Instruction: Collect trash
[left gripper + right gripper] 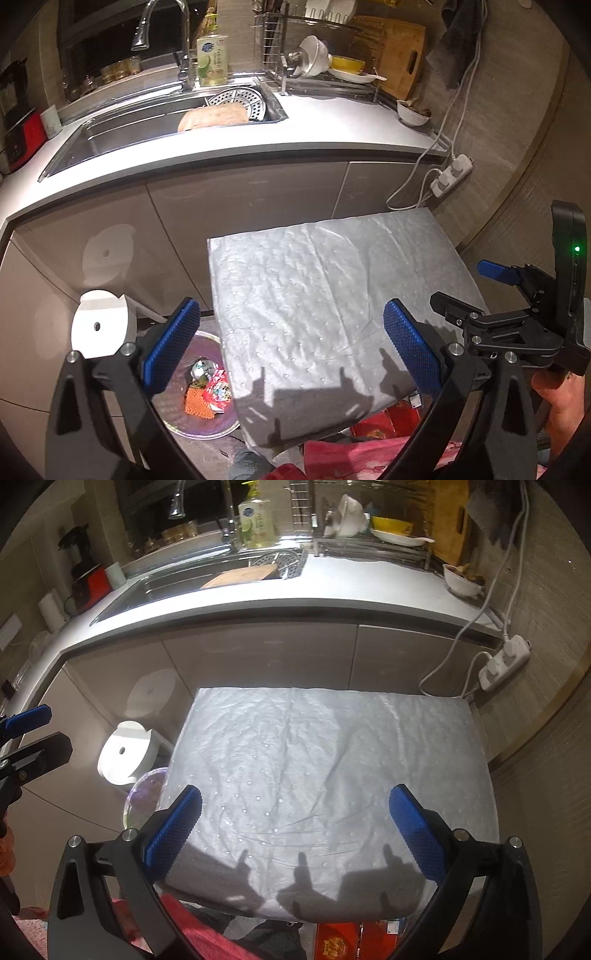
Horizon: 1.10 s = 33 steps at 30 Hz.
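A round bin with a purple liner point(207, 434) stands on the floor at the lower left, beside the table. An orange mesh point(199, 404), a red wrapper point(219, 387) and a crumpled foil ball point(201, 369) lie in it. My left gripper point(291, 347) hangs open over the near left edge of the white padded table top point(314, 280), with nothing between its blue pads. My right gripper point(295, 834) is open and holds nothing above the same table top point(325, 760); it also shows at the right edge of the left wrist view point(476, 291). The bin's rim point(146, 790) peeks out left of the table.
A white round object point(99, 325) sits on the floor by the cabinets. Beyond are the counter point(332, 125), a sink point(147, 125), a dish rack point(325, 66) and a bowl point(413, 112). A power strip point(452, 175) with cables hangs at the right. Red boxes point(343, 941) lie under the table.
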{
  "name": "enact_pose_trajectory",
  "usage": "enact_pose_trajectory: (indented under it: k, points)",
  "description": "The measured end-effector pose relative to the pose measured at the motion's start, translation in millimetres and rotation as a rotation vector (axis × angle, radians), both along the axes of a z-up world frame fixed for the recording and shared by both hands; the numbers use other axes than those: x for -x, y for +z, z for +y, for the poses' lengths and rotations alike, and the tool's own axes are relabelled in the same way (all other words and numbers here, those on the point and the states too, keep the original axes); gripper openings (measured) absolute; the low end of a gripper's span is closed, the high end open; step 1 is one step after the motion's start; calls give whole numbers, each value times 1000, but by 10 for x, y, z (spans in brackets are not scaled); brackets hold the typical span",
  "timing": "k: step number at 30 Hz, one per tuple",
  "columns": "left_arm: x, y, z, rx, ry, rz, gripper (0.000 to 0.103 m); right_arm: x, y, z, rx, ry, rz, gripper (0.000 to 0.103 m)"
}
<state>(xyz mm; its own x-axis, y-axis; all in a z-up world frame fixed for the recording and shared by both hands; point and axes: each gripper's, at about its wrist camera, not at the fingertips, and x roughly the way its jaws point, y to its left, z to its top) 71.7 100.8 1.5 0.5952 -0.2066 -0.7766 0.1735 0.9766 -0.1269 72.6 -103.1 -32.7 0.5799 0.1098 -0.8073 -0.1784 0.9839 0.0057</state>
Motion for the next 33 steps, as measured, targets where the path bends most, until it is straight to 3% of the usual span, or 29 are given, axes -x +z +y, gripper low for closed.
enact_pose_trajectory:
  k: [7, 15, 27, 33]
  points:
    - [-66, 38, -489, -3, -20, -3, 95, 30, 105, -559, -24, -54, -19, 101]
    - [46, 219, -739, 16, -3, -26, 95, 149, 299, -739, -40, -53, -56, 101]
    - [726, 792, -512, 9, 4, -154, 95, 927, 778, -580, -60, -132, -195, 101]
    - [1213, 1037, -266, -49, 52, -180, 95, 1516, 1045, -359, -74, -154, -250, 101]
